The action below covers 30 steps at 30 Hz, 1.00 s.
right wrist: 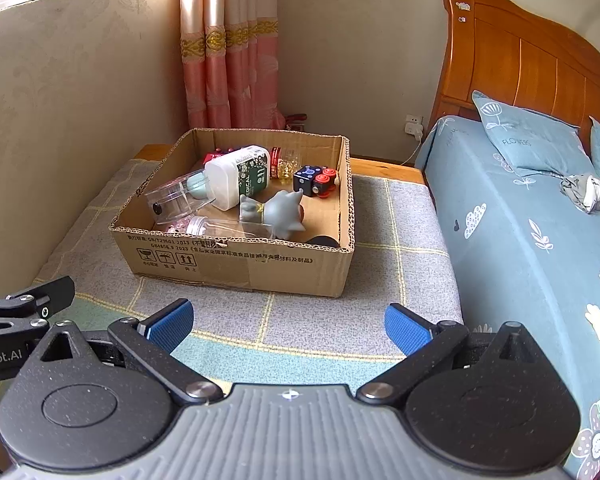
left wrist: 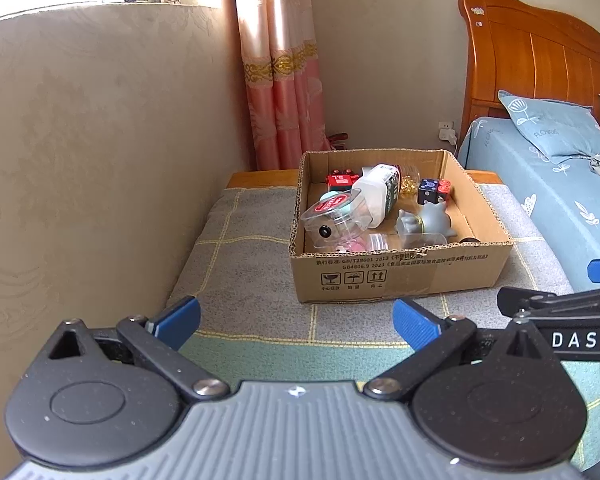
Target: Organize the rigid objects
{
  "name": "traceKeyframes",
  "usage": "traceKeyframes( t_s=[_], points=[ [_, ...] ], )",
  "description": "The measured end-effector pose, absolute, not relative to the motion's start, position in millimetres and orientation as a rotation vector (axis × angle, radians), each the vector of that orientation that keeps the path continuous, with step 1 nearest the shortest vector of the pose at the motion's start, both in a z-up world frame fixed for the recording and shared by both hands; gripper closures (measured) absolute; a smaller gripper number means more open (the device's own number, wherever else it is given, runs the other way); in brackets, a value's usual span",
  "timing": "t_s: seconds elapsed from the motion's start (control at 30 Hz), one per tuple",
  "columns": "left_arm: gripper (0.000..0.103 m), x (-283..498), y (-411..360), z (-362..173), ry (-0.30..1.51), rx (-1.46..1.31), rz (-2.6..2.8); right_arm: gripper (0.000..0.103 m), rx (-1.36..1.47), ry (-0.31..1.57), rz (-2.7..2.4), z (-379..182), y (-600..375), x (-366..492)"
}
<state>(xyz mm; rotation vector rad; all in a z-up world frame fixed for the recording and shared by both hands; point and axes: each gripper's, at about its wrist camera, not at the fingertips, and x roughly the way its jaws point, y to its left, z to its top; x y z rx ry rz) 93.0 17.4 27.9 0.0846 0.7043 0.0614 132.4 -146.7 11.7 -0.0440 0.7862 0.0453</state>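
An open cardboard box [left wrist: 400,276] [right wrist: 236,266] stands on a grey checked mat. Inside lie a white bottle with a green label [left wrist: 378,194] [right wrist: 240,178], a clear plastic jar [left wrist: 336,218] [right wrist: 178,200], a grey cat figure [left wrist: 428,220] [right wrist: 278,212], a dark blue cube with red knobs [left wrist: 432,190] [right wrist: 314,180] and a red toy [left wrist: 340,179]. My left gripper [left wrist: 296,320] is open and holds nothing, short of the box. My right gripper [right wrist: 288,320] is open too, in front of the box.
The grey checked mat [left wrist: 252,280] [right wrist: 404,264] covers a low wooden platform. A beige padded wall [left wrist: 100,160] is on the left. A bed with blue bedding [right wrist: 520,220] and a wooden headboard [right wrist: 520,60] is on the right. Pink curtains [right wrist: 228,60] hang behind.
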Motion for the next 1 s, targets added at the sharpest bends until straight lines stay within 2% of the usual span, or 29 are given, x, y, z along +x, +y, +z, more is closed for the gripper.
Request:
traceKeyframes(
  t_s=[1.0],
  points=[
    [0.001, 93.7, 17.7, 26.6, 0.713, 0.097, 0.068, 0.0, -0.03, 0.775, 0.053, 14.7, -151.0, 130.1]
  ],
)
